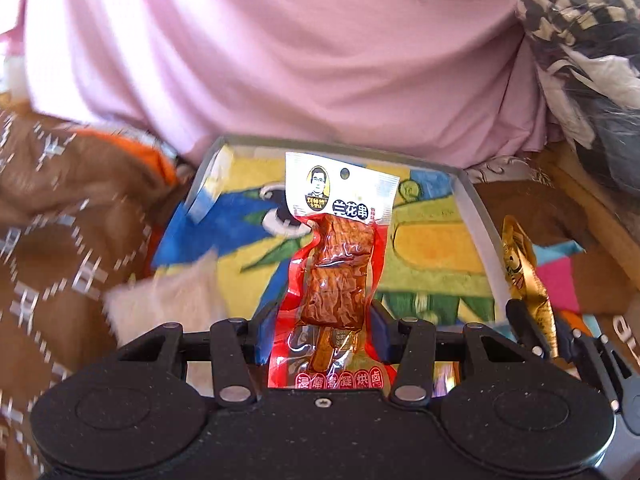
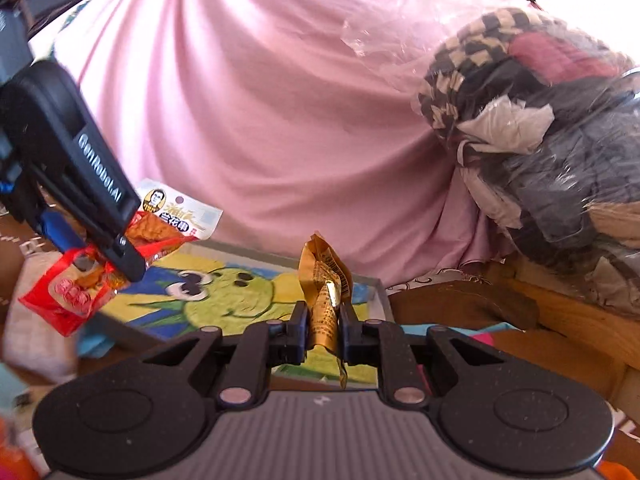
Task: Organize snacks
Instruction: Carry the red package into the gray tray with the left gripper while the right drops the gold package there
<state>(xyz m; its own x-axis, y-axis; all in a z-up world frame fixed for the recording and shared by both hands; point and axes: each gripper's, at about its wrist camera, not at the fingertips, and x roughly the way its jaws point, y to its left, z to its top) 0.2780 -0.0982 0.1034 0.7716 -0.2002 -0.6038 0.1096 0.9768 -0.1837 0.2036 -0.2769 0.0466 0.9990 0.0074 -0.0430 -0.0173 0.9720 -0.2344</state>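
Left gripper (image 1: 322,332) pinching red snack packet (image 1: 336,264) over painted tray (image 1: 478,216), right gripper (image 2: 323,332) clamping gold packet (image 2: 325,296), blurred pale packet, perhaps tissues (image 1: 168,300), beside tray

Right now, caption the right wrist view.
Right gripper pinches a gold snack packet above the cartoon tray.

Red tofu-skewer packet (image 1: 334,264); crumpled gold packet (image 2: 325,292)

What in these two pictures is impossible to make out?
- Tray floor: left wrist view, partly covered by the red snack packet.
- Gold packet print: right wrist view, crumpled, too small to read.
- White object at left: left wrist view, blurred.
- Bagged clothes: cut off by the frame edge.
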